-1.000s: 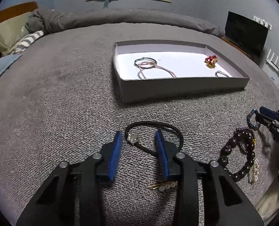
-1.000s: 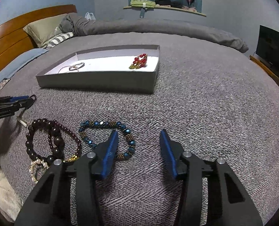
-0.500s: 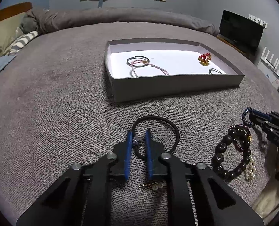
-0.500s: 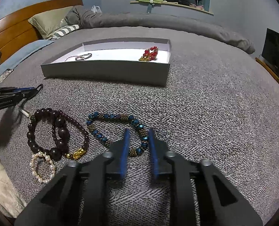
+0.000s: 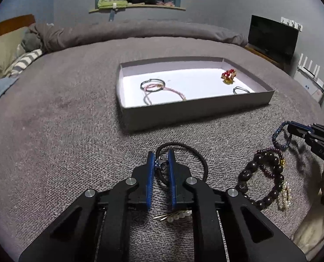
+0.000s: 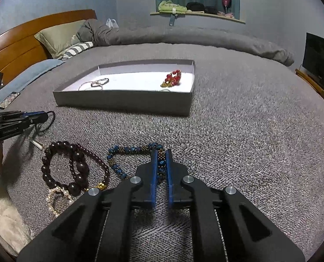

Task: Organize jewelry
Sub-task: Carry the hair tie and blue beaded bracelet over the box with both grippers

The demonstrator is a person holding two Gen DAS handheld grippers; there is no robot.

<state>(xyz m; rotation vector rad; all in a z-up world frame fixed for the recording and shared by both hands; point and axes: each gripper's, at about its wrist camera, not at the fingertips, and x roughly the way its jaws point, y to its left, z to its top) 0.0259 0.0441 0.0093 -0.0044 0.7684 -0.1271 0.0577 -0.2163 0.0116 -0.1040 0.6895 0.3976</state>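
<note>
Both closed since: left gripper [image 5: 161,162] pinches hair tie [image 5: 194,152]; right gripper [image 6: 161,162] seemingly beaded bracelet [image 6: 127,150].

Place: a bedroom in a home.
Bed [image 6: 227,113]: wide, covered in a grey textured blanket, filling most of both views.
Headboard [image 6: 19,43]: polished wood, at the bed's left edge in the right wrist view.
Pillows [image 6: 57,37]: an olive one against the headboard, a striped one just beside it.
Duvet [image 6: 194,37]: grey, rolled along the bed's far edge.
Wall ledge [image 6: 196,13]: holds folded clothes and a pink glass, with a teal curtain behind.
Television [image 5: 272,36]: dark screen on a low stand beyond the bed's right edge.
Router [image 5: 310,74]: white, with upright antennas, near the television.
</note>
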